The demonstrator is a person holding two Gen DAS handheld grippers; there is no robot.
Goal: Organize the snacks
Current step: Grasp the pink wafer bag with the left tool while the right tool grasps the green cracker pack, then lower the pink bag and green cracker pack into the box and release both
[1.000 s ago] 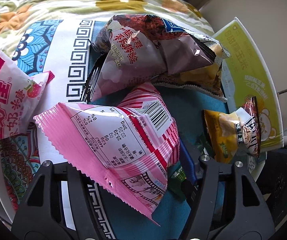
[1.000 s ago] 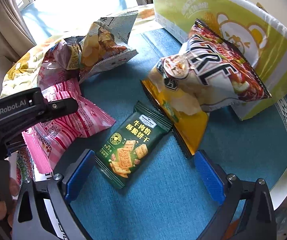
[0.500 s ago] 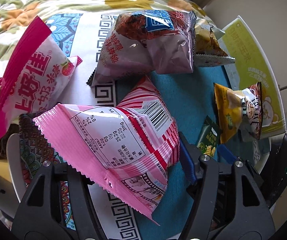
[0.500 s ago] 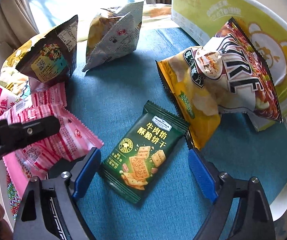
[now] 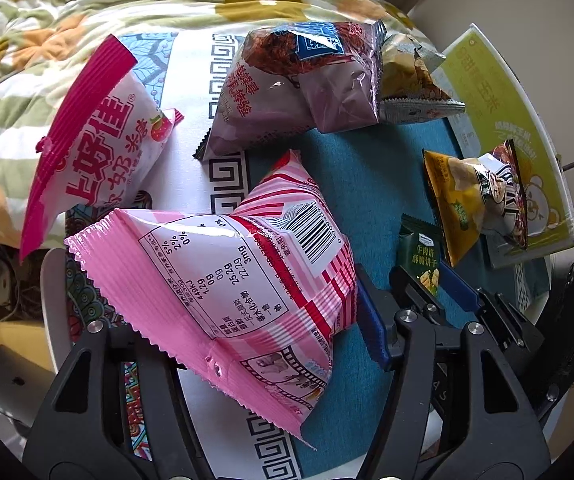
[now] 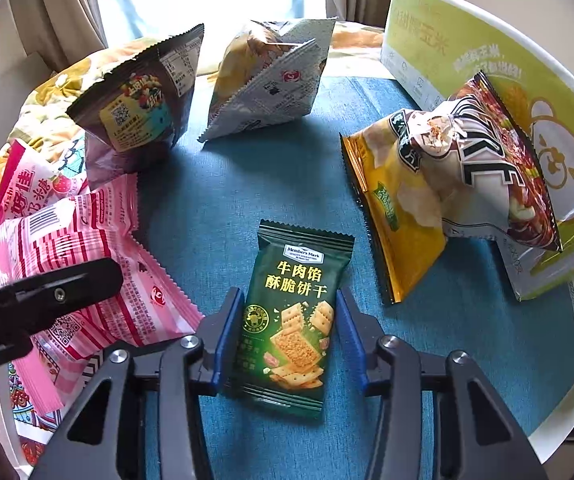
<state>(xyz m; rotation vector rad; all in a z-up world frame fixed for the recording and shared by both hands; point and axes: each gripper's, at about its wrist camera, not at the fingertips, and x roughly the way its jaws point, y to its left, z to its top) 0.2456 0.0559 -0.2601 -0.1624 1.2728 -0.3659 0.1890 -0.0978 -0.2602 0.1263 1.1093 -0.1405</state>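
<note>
1. The pink striped bag [image 5: 243,280] is clamped between the closed jaws of the left gripper [image 5: 255,344], above the blue cloth [image 6: 271,184].
2. The green cracker packet [image 6: 291,316] lies flat on the cloth, bracketed by the right gripper [image 6: 287,336], whose blue pads [image 6: 225,332] touch its edges.
3. The yellow-green box [image 6: 483,56] is seen at the table's edge; its contents cannot be told.

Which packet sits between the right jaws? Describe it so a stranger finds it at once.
Start at the big yellow-green box standing at the right edge of the teal cloth. Come toward the camera past the yellow chip bag to the right gripper. The packet between its blue jaws is the green cracker packet: small, flat, dark green, unlike its puffy neighbours.
</note>
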